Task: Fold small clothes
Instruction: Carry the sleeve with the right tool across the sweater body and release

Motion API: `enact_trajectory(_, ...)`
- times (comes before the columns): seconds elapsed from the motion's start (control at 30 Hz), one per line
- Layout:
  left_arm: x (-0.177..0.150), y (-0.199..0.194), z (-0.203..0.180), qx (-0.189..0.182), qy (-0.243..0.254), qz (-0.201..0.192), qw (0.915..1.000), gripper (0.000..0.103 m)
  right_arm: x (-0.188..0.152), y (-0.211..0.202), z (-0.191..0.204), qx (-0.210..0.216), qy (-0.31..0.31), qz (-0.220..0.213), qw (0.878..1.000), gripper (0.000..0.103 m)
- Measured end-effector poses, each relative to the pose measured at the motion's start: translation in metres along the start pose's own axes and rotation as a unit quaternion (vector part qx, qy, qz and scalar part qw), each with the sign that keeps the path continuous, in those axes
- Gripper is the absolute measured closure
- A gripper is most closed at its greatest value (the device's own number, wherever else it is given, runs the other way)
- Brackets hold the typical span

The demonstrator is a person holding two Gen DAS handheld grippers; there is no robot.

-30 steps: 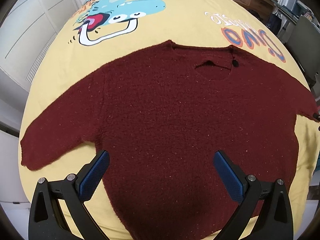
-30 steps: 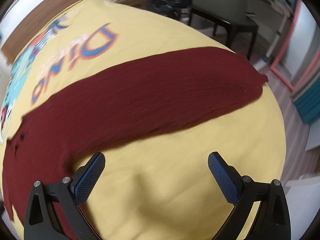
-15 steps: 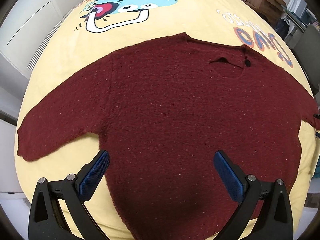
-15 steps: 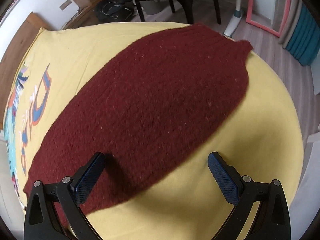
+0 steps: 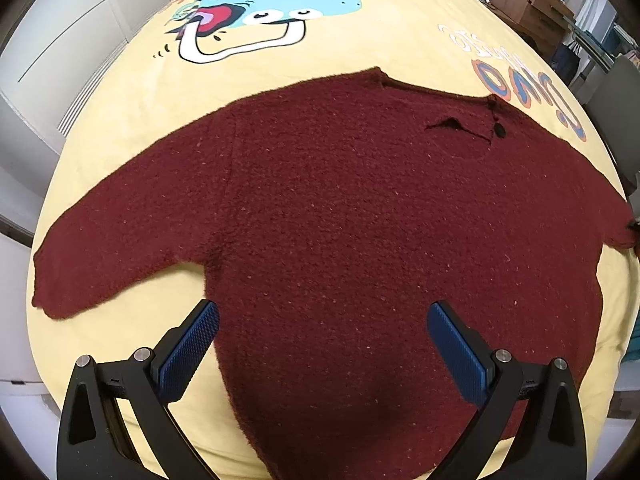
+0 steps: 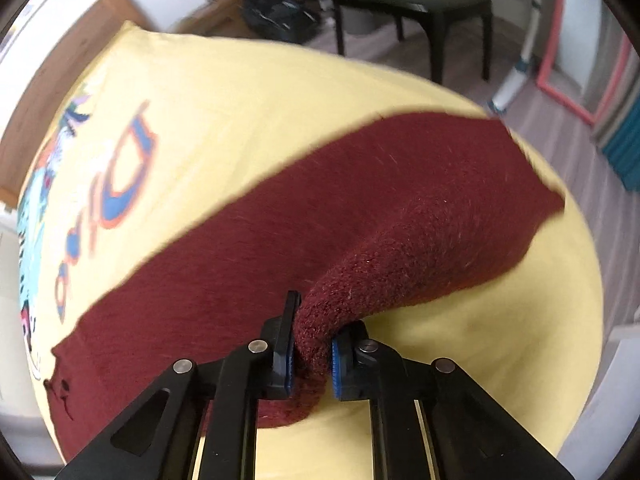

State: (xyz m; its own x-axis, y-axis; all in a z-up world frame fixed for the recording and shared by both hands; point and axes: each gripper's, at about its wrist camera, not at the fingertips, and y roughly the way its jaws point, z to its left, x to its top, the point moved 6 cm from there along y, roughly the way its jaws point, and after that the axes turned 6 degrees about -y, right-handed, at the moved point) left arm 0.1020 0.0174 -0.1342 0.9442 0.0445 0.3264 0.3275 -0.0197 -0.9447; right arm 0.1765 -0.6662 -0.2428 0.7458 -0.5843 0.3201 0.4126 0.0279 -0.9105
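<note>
While the dark red fuzzy knit sweater [image 5: 340,216] lies spread flat on the yellow cartoon-printed bedsheet [image 5: 360,40], the left gripper [image 5: 320,344] hovers over its lower hem with jaws spread wide, and the right gripper [image 6: 312,356] pinches a raised fold of one sleeve [image 6: 400,248] between its blue pads [image 6: 335,364]

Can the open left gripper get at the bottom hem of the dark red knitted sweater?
Probably yes: the left gripper hangs open over the dark red knitted sweater, whose hem lies flat on the yellow bedspread, uncovered.
</note>
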Motion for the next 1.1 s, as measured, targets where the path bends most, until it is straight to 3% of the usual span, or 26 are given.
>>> enact_trajectory(0.13,0.002,-0.001,0.006,-0.003,-0.009,-0.004,0.9999,0.001,0.011,-0.041,0.036,0.002,-0.053,-0.044,0.998,0.091)
enact_trajectory(0.3,0.003,-0.001,0.015,-0.012,-0.025,0.001,0.9996,0.001,0.018,-0.103,0.117,0.038,-0.132,-0.099,0.986,0.091)
enact_trajectory(0.43,0.009,-0.005,0.019,-0.019,-0.034,-0.003,0.9992,0.001,-0.001,-0.142,0.186,0.066,-0.201,-0.126,0.969,0.091)
enact_trajectory(0.57,0.019,-0.011,0.021,-0.017,-0.028,-0.017,0.9993,0.001,-0.033,-0.159,0.262,0.107,-0.253,-0.122,0.954,0.091)
enact_trajectory(0.87,0.025,-0.007,0.028,-0.014,-0.013,-0.025,0.9995,0.001,-0.11,-0.118,0.391,0.142,-0.341,-0.059,0.927,0.091)
enact_trajectory(1.1,0.016,0.002,0.029,-0.005,-0.002,-0.018,0.9998,0.001,-0.193,-0.05,0.404,0.125,-0.362,0.03,0.923,0.091)
